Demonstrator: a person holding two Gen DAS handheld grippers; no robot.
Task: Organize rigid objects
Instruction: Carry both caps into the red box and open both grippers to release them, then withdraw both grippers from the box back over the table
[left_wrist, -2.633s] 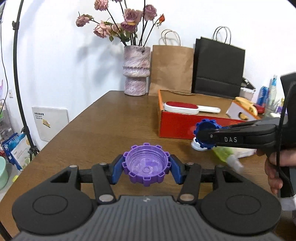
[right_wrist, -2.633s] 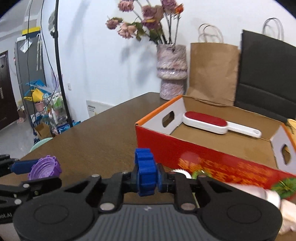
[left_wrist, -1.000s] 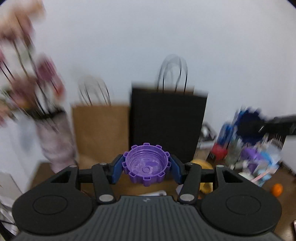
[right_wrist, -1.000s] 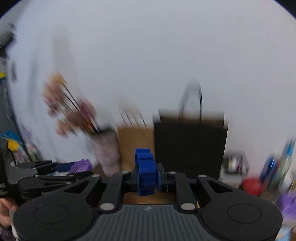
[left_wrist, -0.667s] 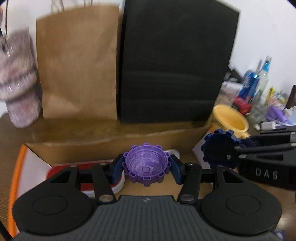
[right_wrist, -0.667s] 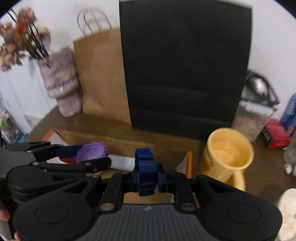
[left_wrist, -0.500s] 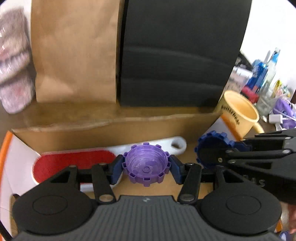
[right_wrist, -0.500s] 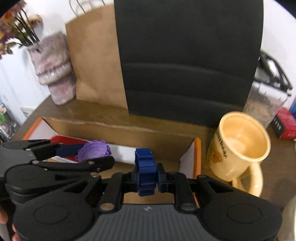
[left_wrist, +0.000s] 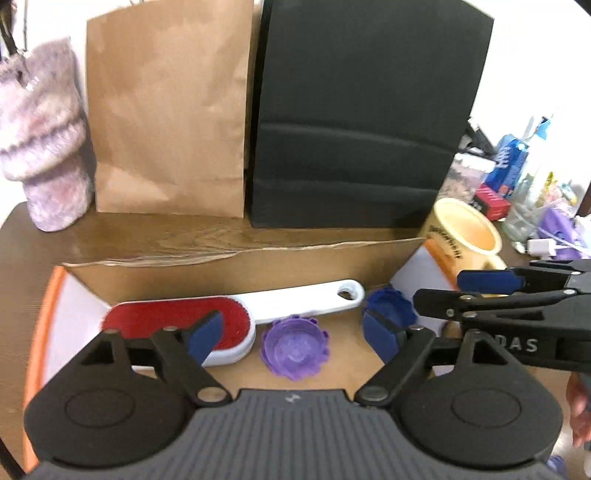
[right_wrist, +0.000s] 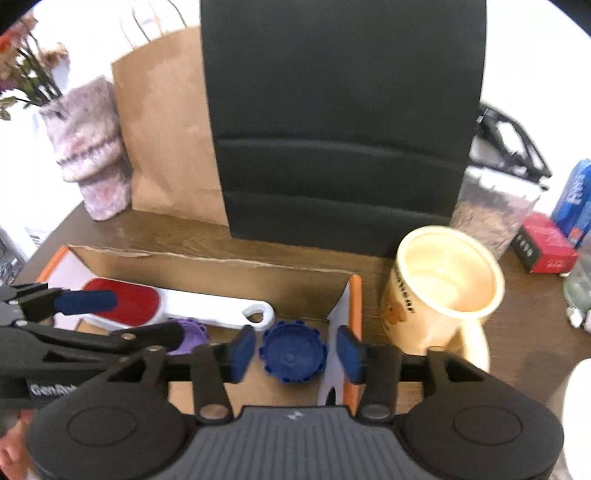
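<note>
A purple toothed cap (left_wrist: 294, 346) lies on the floor of the open cardboard box (left_wrist: 236, 264), below my open left gripper (left_wrist: 293, 334). A dark blue toothed cap (right_wrist: 293, 355) lies on the box floor near its right wall, between the pads of my open right gripper (right_wrist: 295, 352). The blue cap also shows in the left wrist view (left_wrist: 388, 308), partly behind my right finger pad. The purple cap in the right wrist view (right_wrist: 190, 334) is mostly hidden by the left gripper (right_wrist: 122, 317). A red and white lint brush (left_wrist: 229, 314) lies in the box behind both caps.
A yellow mug (right_wrist: 443, 291) stands just right of the box. A brown paper bag (left_wrist: 166, 110) and a black bag (left_wrist: 365, 122) stand behind it. A pinkish vase (left_wrist: 40, 140) is at the back left. Bottles and small clutter (left_wrist: 524, 177) crowd the right.
Both grippers have opened and let go of their caps. The purple cap and the blue cap now lie on the box floor. Both grippers came lower over the box.
</note>
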